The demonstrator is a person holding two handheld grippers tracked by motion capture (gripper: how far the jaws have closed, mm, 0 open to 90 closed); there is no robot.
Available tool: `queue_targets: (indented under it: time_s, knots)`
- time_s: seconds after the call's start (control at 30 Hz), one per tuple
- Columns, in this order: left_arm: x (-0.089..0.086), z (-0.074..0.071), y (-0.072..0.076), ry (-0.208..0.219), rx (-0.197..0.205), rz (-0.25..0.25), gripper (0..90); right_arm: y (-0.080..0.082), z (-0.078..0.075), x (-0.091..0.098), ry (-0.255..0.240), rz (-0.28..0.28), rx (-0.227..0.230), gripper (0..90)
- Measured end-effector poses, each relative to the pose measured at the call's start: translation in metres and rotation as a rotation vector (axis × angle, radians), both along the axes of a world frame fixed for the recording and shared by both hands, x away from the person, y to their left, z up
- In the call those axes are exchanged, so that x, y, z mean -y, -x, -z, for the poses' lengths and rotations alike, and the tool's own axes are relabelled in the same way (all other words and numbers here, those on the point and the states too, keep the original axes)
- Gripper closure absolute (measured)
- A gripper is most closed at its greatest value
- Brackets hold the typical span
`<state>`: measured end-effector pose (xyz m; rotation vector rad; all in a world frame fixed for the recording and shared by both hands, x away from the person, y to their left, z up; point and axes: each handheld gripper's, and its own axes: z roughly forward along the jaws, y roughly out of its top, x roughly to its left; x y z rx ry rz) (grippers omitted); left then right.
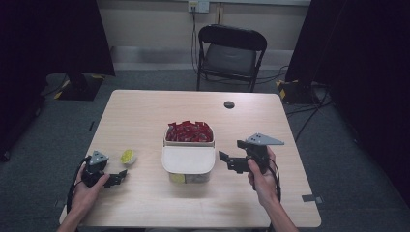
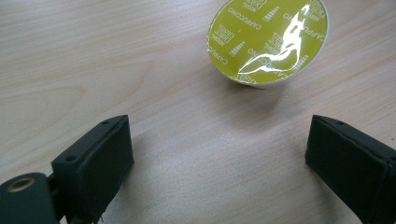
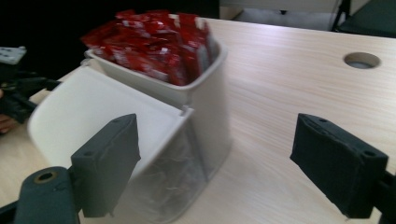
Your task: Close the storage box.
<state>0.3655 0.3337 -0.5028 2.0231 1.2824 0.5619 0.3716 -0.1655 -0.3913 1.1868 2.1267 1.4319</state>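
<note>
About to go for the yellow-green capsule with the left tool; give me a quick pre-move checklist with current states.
1. Left tool open, nothing between jaws: ok.
2. Round yellow-green foil-topped coffee capsule ahead of the jaws, untouched: ok.
3. Capsule foil-side up on the light wooden table: ok.
4. Right tool open, beside the white two-compartment plastic container: ok.
5. Container's hinged lid fully open: cannot tell.

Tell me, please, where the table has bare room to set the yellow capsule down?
Bare wood lies behind the white container up to the cable hole, and along the near edge between both hands. It is crowded beside the container, where the right tool hovers, and around the capsule.
</note>
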Motion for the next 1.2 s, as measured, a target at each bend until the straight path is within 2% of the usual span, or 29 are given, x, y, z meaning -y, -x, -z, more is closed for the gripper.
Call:
queue_targets:
  time_s: [0.07,0.3,0.53,0.83,1.1,1.2]
  knots:
    - [0.001,0.000,0.000,0.013,-0.001,-0.010,7.0,-0.003,0.002,0.006,-0.001,0.024,-0.006,14.5]
    - [0.000,0.000,0.001,0.010,-0.002,-0.012,7.0,-0.007,0.010,0.030,0.016,0.115,-0.030,14.6]
    - [-0.001,0.000,0.001,0.009,-0.003,-0.013,6.5,-0.014,0.027,0.059,0.068,0.219,-0.070,14.7]
    - [0.000,0.001,0.000,0.016,-0.002,-0.015,6.1,-0.018,0.050,0.091,0.120,0.315,-0.126,14.7]
    - [0.000,0.001,0.000,0.017,-0.002,-0.014,5.9,-0.025,0.081,0.114,0.222,0.403,-0.188,14.7]
    - [0.000,0.001,0.000,0.016,-0.002,-0.012,5.7,-0.025,0.089,0.118,0.258,0.421,-0.189,14.7]
